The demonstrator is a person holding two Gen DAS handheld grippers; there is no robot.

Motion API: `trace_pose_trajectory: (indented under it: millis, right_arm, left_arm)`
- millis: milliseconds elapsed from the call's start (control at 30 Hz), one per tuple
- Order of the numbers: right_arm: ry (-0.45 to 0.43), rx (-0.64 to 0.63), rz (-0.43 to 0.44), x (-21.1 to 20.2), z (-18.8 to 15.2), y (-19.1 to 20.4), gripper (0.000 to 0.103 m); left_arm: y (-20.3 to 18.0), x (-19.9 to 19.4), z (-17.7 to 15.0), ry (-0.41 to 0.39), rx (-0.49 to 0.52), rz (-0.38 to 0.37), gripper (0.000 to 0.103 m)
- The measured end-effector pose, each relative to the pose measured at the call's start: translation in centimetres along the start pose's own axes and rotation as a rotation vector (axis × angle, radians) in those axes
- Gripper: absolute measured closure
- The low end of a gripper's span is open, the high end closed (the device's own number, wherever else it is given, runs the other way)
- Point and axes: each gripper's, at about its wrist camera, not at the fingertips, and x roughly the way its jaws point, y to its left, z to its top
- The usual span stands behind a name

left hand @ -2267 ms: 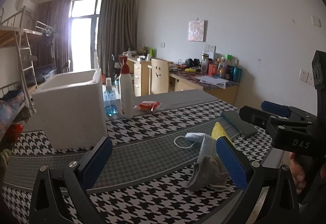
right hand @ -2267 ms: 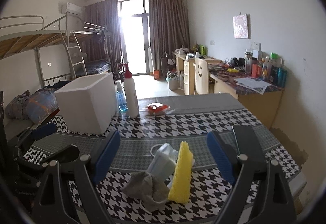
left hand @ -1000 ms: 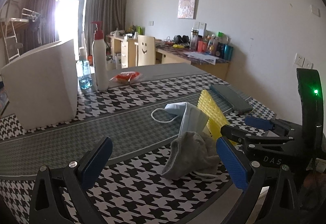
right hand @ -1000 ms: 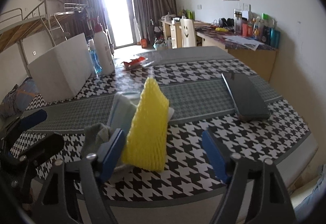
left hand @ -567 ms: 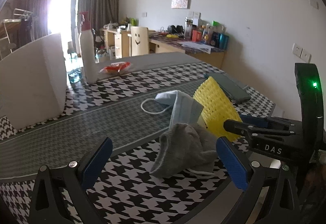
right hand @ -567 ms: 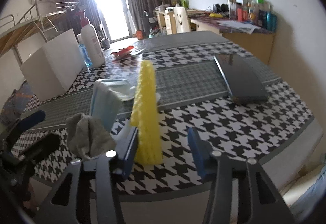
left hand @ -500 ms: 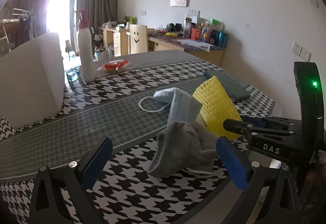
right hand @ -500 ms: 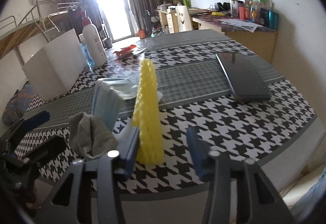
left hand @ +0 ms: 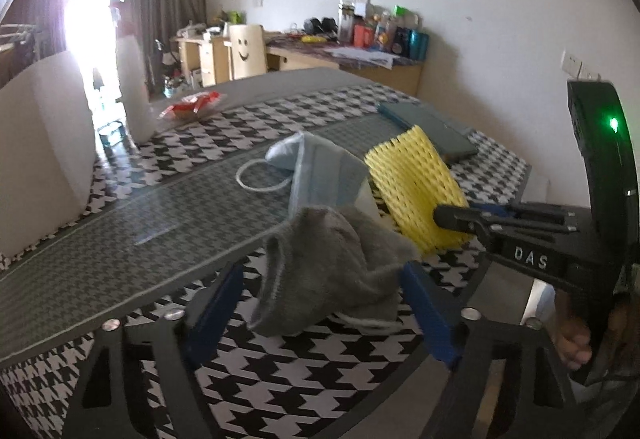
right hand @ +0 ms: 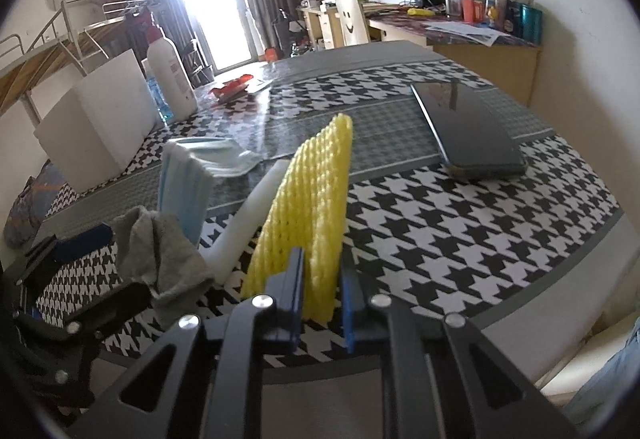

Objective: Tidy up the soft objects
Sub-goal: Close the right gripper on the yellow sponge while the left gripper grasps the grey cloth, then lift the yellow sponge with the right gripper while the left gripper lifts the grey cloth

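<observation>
A yellow foam net sleeve stands upright near the table's front edge, and my right gripper is shut on its lower end. It also shows in the left wrist view. A grey sock lies crumpled between the blue pads of my left gripper, whose jaws are partly closed around it with gaps at both sides. The sock shows in the right wrist view too. A light blue face mask leans behind the sock. A white foam piece lies beside the sleeve.
A white foam box stands at the left of the houndstooth table. A white pump bottle, a blue bottle and a red wrapper are at the back. A dark flat case lies at the right.
My right gripper has closed onto the yellow sleeve. My left gripper has moved in over the grey sock and its jaws have narrowed around it.
</observation>
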Motion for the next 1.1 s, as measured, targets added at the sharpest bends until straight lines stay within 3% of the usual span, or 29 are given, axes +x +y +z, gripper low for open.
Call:
trace_pose_trajectory:
  millis: [233, 433, 533, 1100]
  right_arm:
    - [0.001, 0.008, 0.003, -0.1, 0.0, 0.0, 0.083]
    - [-0.003, 0.014, 0.007, -0.2, -0.2, -0.2, 0.083]
    - [-0.006, 0.009, 0.007, -0.3, -0.3, -0.1, 0.083]
    - [-0.076, -0.007, 0.0, -3.3, -0.2, 0.8, 0.09]
  left_arm:
    - [-0.7, 0.6, -0.2, 0.033, 0.027, -0.013, 0.056]
    - [-1.3, 0.7, -0.4, 0.031, 0.061, -0.003, 0.076]
    - [-1.5, 0.6, -0.4, 0.026, 0.069, -0.009, 0.08]
    - [0.1, -2.7, 0.2, -0.058, 0.041, -0.057, 0.08]
